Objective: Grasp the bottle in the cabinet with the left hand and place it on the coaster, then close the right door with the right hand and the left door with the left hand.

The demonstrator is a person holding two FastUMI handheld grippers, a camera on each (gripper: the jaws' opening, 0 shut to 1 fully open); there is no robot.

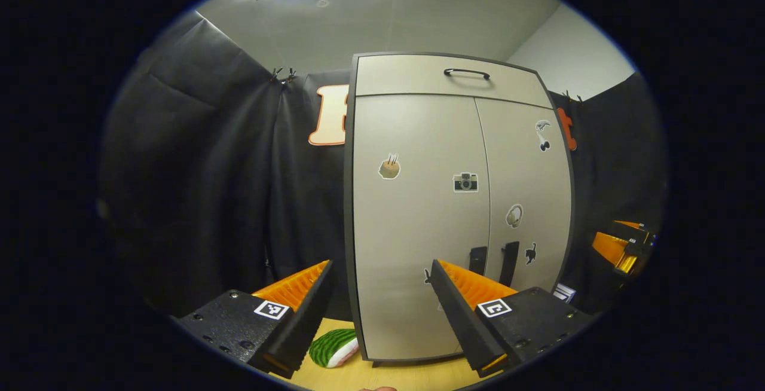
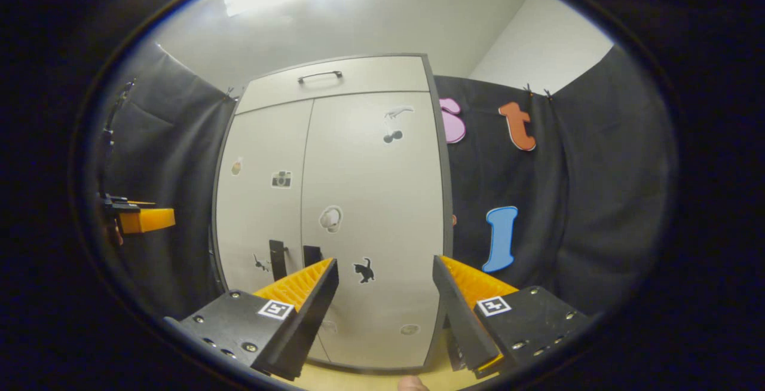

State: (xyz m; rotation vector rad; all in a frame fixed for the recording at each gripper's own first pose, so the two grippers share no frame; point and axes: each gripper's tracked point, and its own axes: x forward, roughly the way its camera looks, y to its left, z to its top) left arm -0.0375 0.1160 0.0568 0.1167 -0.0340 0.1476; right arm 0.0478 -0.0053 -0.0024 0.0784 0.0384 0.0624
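Though both cabinet (image 1: 460, 211) doors appear shut, bottle and coaster can't be located; placement unconfirmed. Left gripper (image 1: 382, 313) and right gripper (image 2: 385, 313) both face the cabinet front, fingers wide apart, holding nothing.

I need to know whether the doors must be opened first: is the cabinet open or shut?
Shut. Both doors of the cabinet lie flush, meeting at a thin centre seam beside the two dark handles; the inside is hidden.

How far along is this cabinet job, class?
Both doors of the cabinet look shut, which is the task's last step. The left gripper and right gripper are open and hold nothing. The bottle and coaster cannot be seen, so whether the bottle was placed cannot be told.
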